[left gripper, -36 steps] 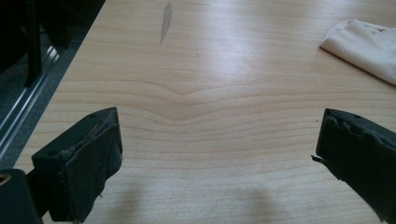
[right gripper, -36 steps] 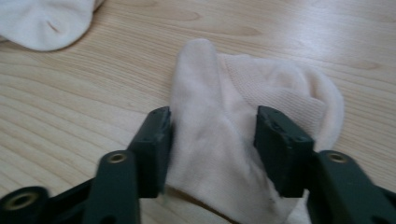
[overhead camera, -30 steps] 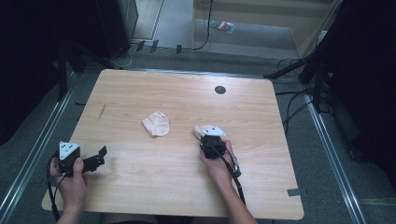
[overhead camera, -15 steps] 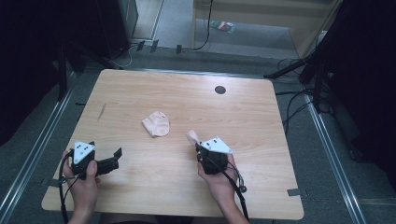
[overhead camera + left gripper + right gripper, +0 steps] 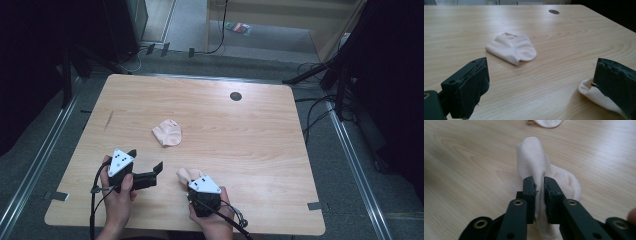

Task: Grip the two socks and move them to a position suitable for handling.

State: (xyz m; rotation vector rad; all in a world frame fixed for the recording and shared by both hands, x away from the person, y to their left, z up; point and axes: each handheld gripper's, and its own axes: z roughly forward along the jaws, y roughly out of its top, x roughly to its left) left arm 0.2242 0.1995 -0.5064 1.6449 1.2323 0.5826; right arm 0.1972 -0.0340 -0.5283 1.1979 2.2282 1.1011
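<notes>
A pale pink sock (image 5: 167,132) lies folded flat at the middle of the wooden table (image 5: 260,145); it is also seen as the flat sock (image 5: 511,48) ahead of the left jaws. A second pale sock (image 5: 183,173) is bunched up near the front edge, with my right gripper (image 5: 192,181) shut on it. In the right gripper view, the bunched sock (image 5: 531,152) fills the narrow gap of the right gripper (image 5: 539,182), whose jaws have just been opening slightly. My left gripper (image 5: 145,159) stands open, its jaws wide apart and nothing between them (image 5: 541,67). The held sock (image 5: 591,93) peeks from behind its right jaw.
A small dark round hole (image 5: 235,96) sits near the table's far edge. Dark stands and cables surround the table on the floor. The person's hands come in over the near edge.
The right gripper has carried its sock left and toward the near edge. The left gripper has moved right, toward the middle. The flat sock has stayed put.
</notes>
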